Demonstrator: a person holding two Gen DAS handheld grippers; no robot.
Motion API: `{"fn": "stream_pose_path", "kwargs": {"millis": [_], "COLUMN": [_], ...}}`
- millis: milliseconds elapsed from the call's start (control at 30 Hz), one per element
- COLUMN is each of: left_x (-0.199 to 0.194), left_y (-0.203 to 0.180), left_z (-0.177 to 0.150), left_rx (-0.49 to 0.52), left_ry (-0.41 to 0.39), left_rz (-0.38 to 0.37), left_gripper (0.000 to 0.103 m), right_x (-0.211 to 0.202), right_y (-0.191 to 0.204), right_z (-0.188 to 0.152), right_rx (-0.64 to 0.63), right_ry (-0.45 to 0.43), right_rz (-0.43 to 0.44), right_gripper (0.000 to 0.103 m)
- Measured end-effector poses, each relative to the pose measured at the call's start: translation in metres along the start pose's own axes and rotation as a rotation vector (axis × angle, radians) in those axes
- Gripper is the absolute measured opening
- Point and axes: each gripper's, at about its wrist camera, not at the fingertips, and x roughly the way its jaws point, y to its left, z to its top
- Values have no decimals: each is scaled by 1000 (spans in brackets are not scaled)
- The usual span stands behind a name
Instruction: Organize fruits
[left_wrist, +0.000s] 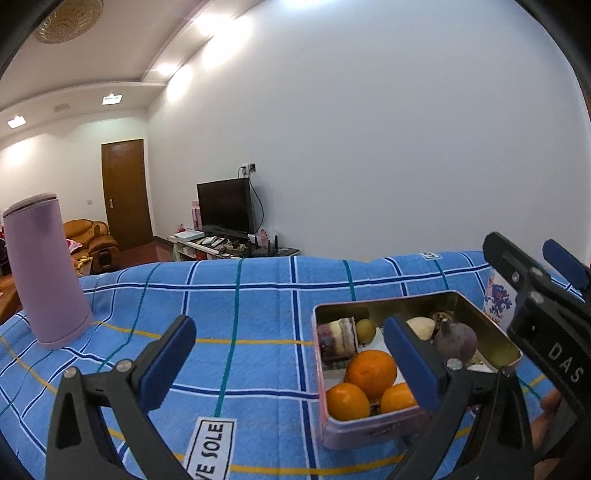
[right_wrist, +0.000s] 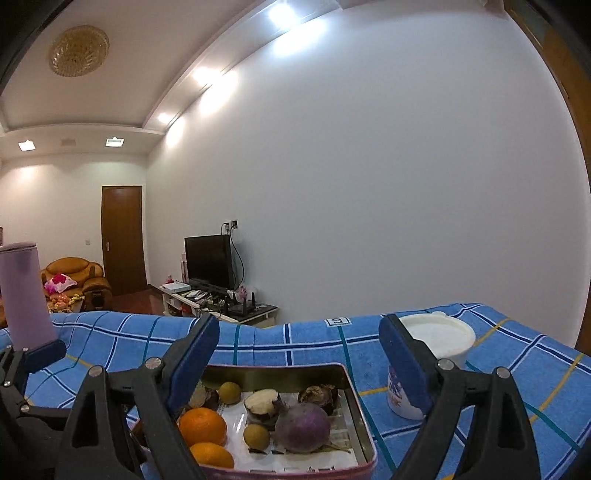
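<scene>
A pink metal tin (left_wrist: 373, 428) sits on the blue plaid cloth and holds three oranges (left_wrist: 370, 372), a purple round fruit (left_wrist: 455, 341), small green-yellow fruits (left_wrist: 365, 329) and a cut piece. My left gripper (left_wrist: 291, 365) is open and empty, just left of the tin, its right finger over the tin's near corner. In the right wrist view the tin (right_wrist: 364, 424) lies below my right gripper (right_wrist: 299, 365), which is open and empty above it. The purple fruit (right_wrist: 303, 426) and oranges (right_wrist: 202, 425) lie inside. The right gripper also shows in the left wrist view (left_wrist: 535, 280).
A tall lilac cylinder (left_wrist: 46, 273) stands on the cloth at far left. A white lidded cup with a blue print (right_wrist: 432, 365) stands right of the tin. A label patch (left_wrist: 212, 450) lies on the cloth. Beyond the table edge are a TV, sofa and door.
</scene>
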Motion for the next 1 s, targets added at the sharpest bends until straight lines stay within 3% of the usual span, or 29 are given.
{"fn": "stream_pose_path", "kwargs": {"millis": [400,1000], "left_x": [-21,-26], "left_y": [6,6], "left_z": [-6,-7], "left_rx": [4,7], "left_ry": [-21,-29], "left_rz": [-8,-1], "left_gripper": [103,103], "right_x": [-34,-39], "right_y": [-6,-3], "right_z": [-2,0], "right_rx": [3,-16], "right_ry": [-2,-9], "right_rz": [-22,-31], "right_gripper": [89,89]}}
